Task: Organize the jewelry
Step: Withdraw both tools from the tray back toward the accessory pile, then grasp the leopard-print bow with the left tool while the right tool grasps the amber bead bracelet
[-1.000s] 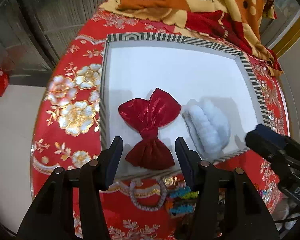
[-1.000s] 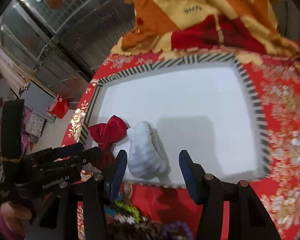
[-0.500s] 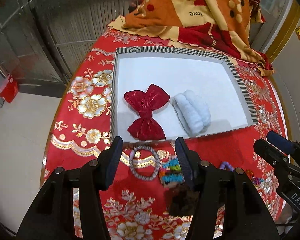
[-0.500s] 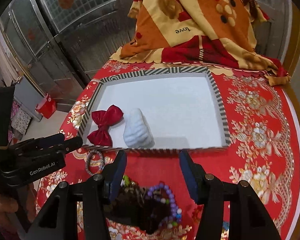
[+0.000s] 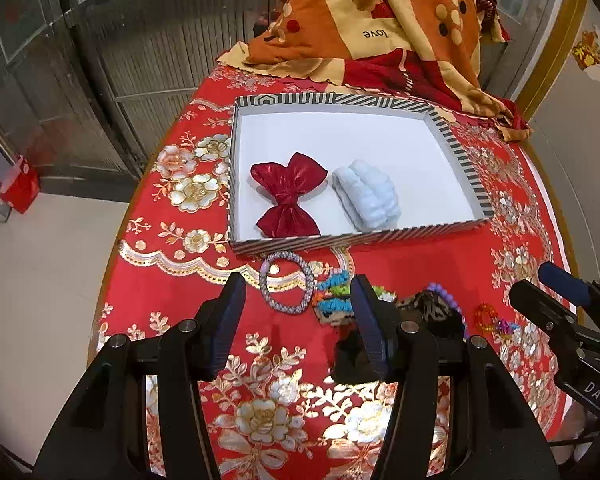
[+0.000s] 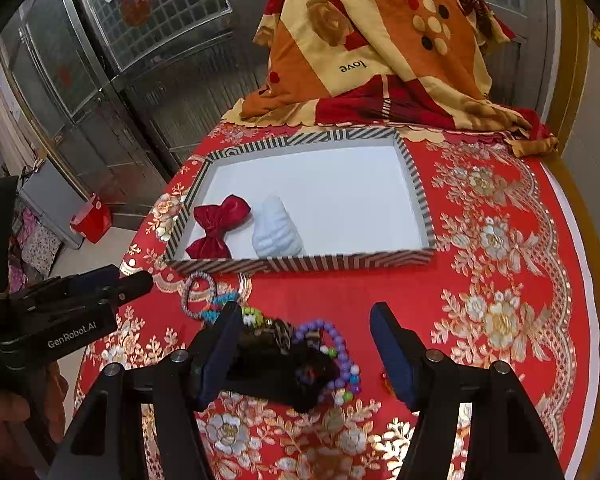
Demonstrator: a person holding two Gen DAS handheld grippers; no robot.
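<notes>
Inside the striped cardboard tray (image 5: 352, 236), a shiny red satin bow (image 5: 288, 196) lies just beside a fluffy pale-blue scrunchie (image 5: 366, 196). Near its front wall, on the counter's red embroidered cloth (image 5: 172, 288), rest a round woven bracelet (image 5: 287, 282) and a purple bead string (image 6: 342, 348). The left gripper (image 5: 298, 320) has its fingers apart, holding nothing. The right gripper (image 6: 306, 354) has just been opening, also holding nothing.

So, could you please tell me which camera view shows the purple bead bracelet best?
The right wrist view: the purple bead bracelet lies nearly whole on the red cloth between that claw's open fingers, part of its loop against a dark accessory. In the left wrist view only a short arc of it peeks out behind the dark pile.
</notes>
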